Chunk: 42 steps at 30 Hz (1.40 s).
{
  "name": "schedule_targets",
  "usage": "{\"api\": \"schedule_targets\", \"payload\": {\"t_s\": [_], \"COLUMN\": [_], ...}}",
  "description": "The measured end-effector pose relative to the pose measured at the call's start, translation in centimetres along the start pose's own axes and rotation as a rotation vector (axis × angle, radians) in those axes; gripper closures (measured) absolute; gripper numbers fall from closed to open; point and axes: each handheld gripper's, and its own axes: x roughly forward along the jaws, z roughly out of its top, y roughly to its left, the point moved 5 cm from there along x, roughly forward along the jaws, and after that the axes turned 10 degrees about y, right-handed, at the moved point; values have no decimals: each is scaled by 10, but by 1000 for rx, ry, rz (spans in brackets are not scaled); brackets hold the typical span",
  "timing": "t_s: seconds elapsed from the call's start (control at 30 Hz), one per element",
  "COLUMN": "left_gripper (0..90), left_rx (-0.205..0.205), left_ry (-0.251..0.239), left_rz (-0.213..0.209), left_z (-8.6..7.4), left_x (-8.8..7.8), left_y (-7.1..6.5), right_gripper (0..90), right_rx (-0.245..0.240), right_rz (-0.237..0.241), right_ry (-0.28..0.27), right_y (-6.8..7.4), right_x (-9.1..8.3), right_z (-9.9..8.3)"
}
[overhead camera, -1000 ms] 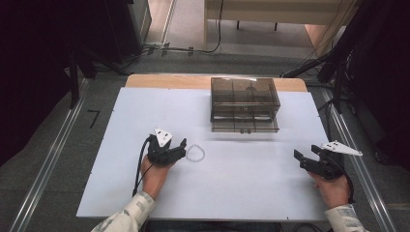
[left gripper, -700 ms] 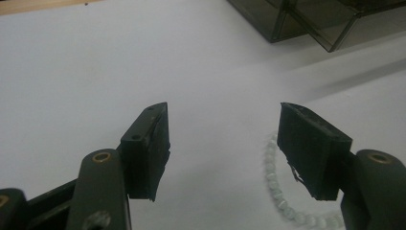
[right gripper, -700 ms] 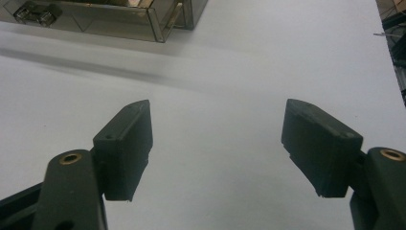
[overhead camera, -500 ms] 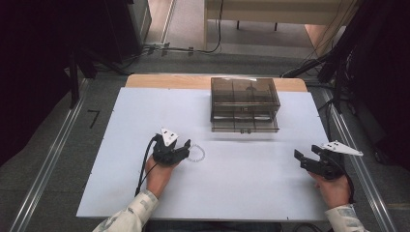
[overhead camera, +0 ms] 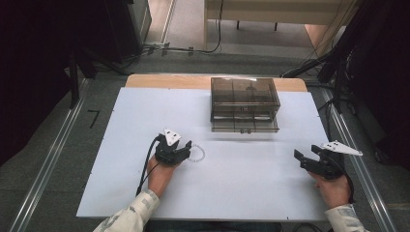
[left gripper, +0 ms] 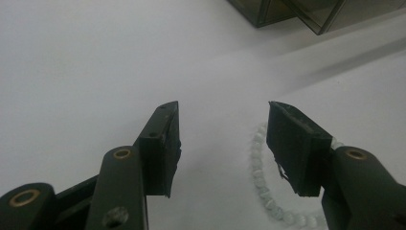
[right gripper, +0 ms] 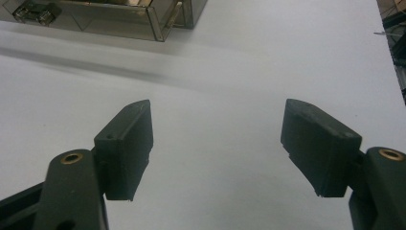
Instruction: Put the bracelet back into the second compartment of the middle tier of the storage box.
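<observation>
A ring of small pale beads (overhead camera: 197, 154) lies flat on the white table (overhead camera: 241, 193), left of centre. My left gripper (overhead camera: 187, 151) is low over its near edge, pointing right. In the left gripper view the beads (left gripper: 261, 177) curve along the inside of the right-hand jaw and run under it. The left gripper (left gripper: 222, 143) has just been closing, but a wide gap remains and no pad presses on the beads. My right gripper (overhead camera: 302, 157) rests at the table's right side, open, with bare white surface between its jaws (right gripper: 218, 143).
A smoky see-through box with drawers (overhead camera: 244, 104) stands at the back middle of the table; its lower corner shows in the left gripper view (left gripper: 287, 12) and its front in the right gripper view (right gripper: 119, 14). Dark stands and cables surround the table.
My left gripper has edged right up to the bead ring and its jaws have narrowed. The beads and the right gripper have stayed where they were.
</observation>
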Motion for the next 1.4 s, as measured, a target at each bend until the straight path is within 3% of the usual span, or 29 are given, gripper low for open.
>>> {"api": "schedule_targets", "payload": {"t_s": [0.4, 1.4], "left_gripper": [560, 701], "left_rx": [18, 25], "left_ry": [30, 67], "left_rz": [-37, -49], "left_z": [-3, -6], "left_x": [5, 13], "left_y": [-6, -9], "right_gripper": [249, 257], "right_rx": [1, -2], "right_rz": [0, 1], "right_ry": [4, 7], "right_y": [0, 0], "right_x": [0, 1], "right_z": [-1, -1]}}
